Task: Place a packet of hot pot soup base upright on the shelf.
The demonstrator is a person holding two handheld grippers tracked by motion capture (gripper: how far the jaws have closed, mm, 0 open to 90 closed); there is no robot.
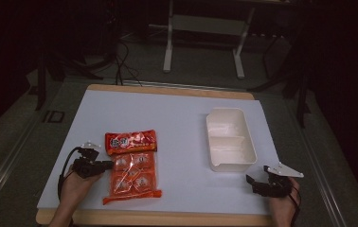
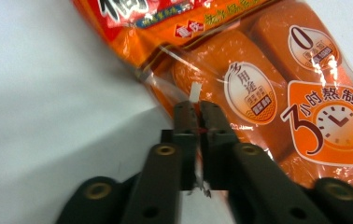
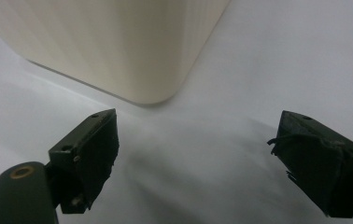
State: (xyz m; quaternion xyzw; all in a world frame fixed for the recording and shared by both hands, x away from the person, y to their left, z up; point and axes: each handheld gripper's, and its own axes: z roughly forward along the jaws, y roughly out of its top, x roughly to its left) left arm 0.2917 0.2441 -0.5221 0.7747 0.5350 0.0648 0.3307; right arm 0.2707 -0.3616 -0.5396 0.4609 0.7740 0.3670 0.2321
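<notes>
The orange packet point(image 1: 132, 166) lies flat on the white table point(image 1: 177, 118), just to the right of your left tongs point(image 1: 110, 165), whose tips sit at its clear left edge. In the left gripper view those tongs point(image 2: 198, 109) stand nearly together, a sliver of gap between the pads; it looks as if the thin plastic seam runs between them, but you cannot tell whether they really pinch it. The packet point(image 2: 268, 88) is glossy, crinkled film, see-through below its printed red header, with rounded orange blocks inside in rows. Your right tongs point(image 3: 198, 140) are spread wide and hold nothing, just short of the cream box point(image 3: 114, 42), whose rounded corner is right ahead of them. That box point(image 1: 230, 138) is smooth rigid plastic, rectangular, split by a divider, and empty. By my judgement nothing is packed yet: the lift and the carry across remain.
</notes>
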